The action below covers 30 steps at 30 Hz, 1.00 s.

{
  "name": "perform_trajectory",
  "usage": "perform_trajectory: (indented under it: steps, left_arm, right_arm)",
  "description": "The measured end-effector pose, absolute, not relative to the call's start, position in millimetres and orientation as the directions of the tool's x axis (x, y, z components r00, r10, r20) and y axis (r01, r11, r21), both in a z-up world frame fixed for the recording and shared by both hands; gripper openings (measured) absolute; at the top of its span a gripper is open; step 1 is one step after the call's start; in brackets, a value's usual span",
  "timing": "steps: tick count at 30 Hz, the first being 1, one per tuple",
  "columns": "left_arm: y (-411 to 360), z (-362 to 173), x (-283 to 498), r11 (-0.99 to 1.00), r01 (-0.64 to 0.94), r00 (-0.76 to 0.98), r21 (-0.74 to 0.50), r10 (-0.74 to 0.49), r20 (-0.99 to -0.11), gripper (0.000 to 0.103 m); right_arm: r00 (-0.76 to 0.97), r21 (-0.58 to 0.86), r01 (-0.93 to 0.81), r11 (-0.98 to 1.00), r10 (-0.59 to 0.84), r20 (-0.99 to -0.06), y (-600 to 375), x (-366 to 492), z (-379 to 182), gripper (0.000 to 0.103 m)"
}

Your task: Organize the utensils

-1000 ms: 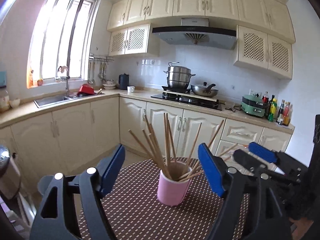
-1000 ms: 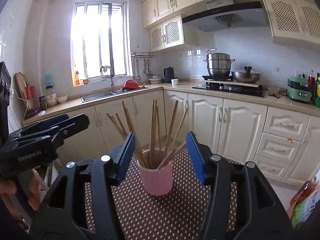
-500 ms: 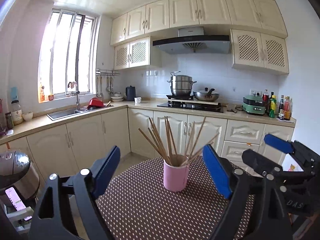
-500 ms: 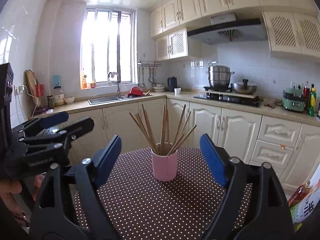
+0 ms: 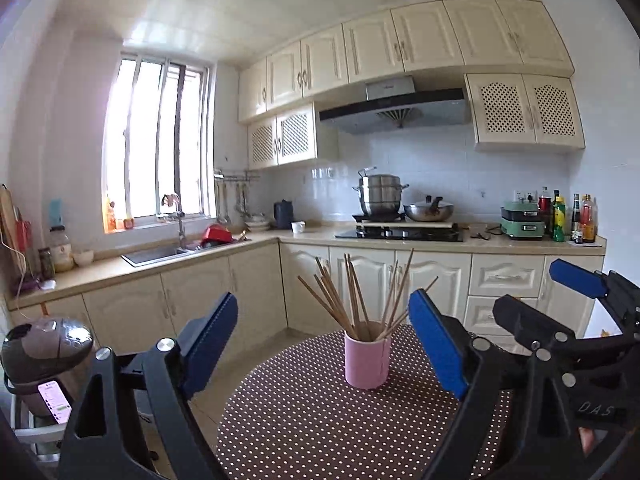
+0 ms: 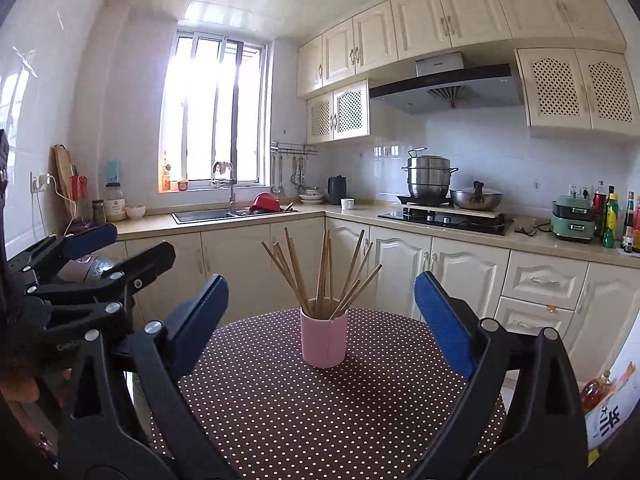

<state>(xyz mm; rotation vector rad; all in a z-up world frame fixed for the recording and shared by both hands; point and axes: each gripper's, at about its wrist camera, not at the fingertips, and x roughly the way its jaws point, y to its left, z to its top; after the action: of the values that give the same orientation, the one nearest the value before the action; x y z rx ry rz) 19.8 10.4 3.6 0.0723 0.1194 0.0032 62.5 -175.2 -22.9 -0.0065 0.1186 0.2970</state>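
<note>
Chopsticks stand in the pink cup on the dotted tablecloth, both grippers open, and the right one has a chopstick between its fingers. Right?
Not quite: the right gripper holds nothing, as the right wrist view shows. The chopsticks all stand in the pink cup.

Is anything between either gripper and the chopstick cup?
Nothing visible. The pink cup of chopsticks stands alone on the dotted table, with bare cloth between it and the open left gripper and open right gripper.
</note>
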Motion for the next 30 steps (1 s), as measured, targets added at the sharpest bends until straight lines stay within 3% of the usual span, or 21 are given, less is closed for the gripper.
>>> perform_trajectory:
  steps: [30]
  left_arm:
    - [15.6, 0.6, 9.7, 0.998, -0.03, 0.996, 0.058, 0.035, -0.086, 0.086]
  right_arm:
    - [0.951, 0.002, -0.287, 0.958, 0.285, -0.12, -173.3, 54.9, -25.3, 0.093]
